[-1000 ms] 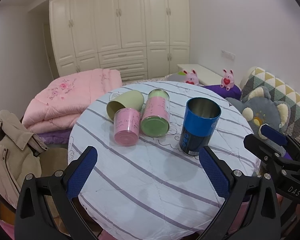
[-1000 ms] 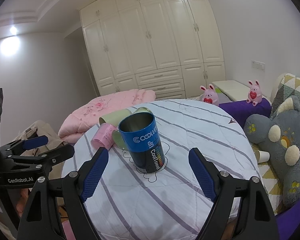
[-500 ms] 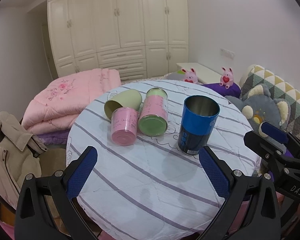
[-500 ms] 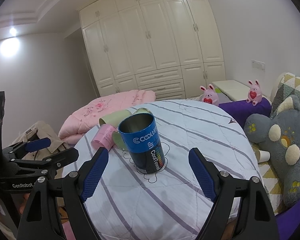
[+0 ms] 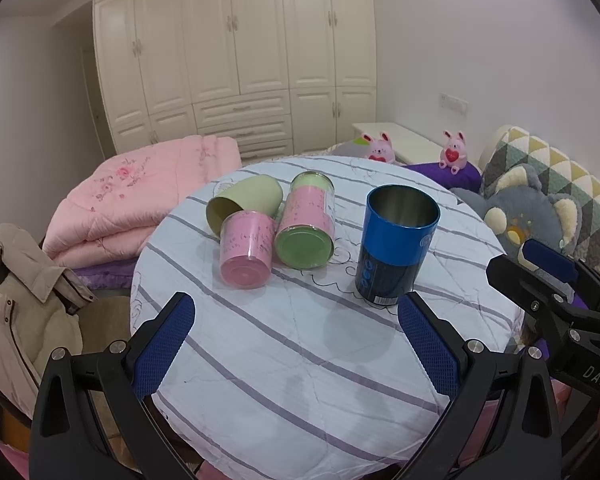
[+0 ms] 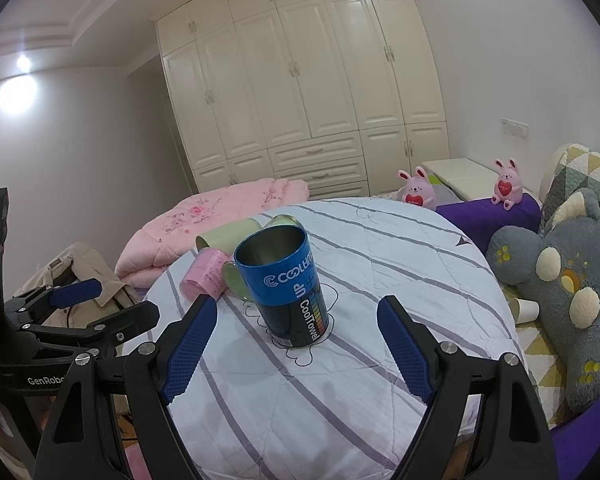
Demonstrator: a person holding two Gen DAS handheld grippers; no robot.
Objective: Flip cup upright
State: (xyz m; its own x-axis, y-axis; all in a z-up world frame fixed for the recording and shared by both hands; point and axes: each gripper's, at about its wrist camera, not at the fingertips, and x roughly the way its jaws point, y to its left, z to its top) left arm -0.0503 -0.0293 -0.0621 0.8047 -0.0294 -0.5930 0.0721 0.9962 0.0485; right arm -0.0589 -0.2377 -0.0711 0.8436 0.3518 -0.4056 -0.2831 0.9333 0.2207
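A blue and black metal cup [image 5: 396, 246] stands upright on the round table, open mouth up; it also shows in the right wrist view [image 6: 286, 286]. A pale green cup [image 5: 244, 202] lies on its side at the table's far left. Next to it lie a pink canister [image 5: 246, 254] and a pink and green canister [image 5: 306, 220]. My left gripper [image 5: 296, 346] is open and empty, short of the cups. My right gripper [image 6: 296, 346] is open and empty, just in front of the blue cup. The right gripper also shows at the right of the left wrist view [image 5: 548, 276].
The table [image 5: 300, 380] wears a white cloth with purple stripes. A pink quilt [image 5: 140, 196] and a beige jacket [image 5: 16, 304] lie to the left. A grey plush toy [image 6: 560, 272] and patterned pillow sit to the right. A wardrobe stands behind.
Both grippers have drawn back slightly from the table. The cups and canisters have not moved.
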